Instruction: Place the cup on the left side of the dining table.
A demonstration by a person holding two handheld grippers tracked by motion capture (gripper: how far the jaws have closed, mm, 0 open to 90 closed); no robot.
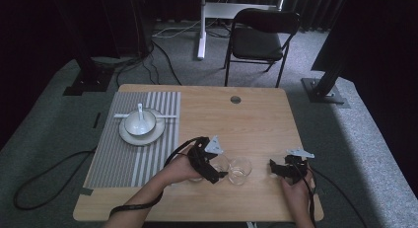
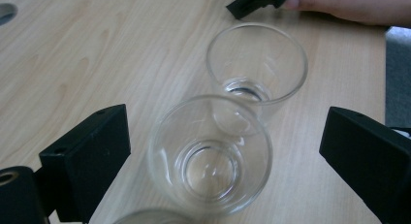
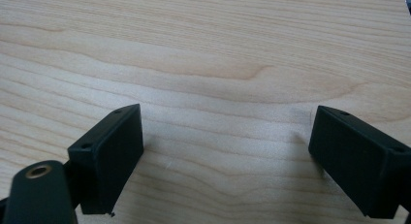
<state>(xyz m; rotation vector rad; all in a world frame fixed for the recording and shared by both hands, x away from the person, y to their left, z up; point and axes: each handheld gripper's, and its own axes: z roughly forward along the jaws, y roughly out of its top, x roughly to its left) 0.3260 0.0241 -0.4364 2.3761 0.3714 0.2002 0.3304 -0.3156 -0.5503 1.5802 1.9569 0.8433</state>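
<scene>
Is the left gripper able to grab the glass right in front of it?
Probably yes. The left gripper is open, with its jaws either side of the near glass and nothing between. The second glass sits close behind and might get bumped.

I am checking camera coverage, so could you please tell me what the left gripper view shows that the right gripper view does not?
The left gripper view alone shows two clear glasses, the near glass between the open jaws of the left tool and the far glass beyond it, plus a hand at the top edge. The right gripper view alone shows the right tool, open over bare wood. Both share the wooden table.
</scene>
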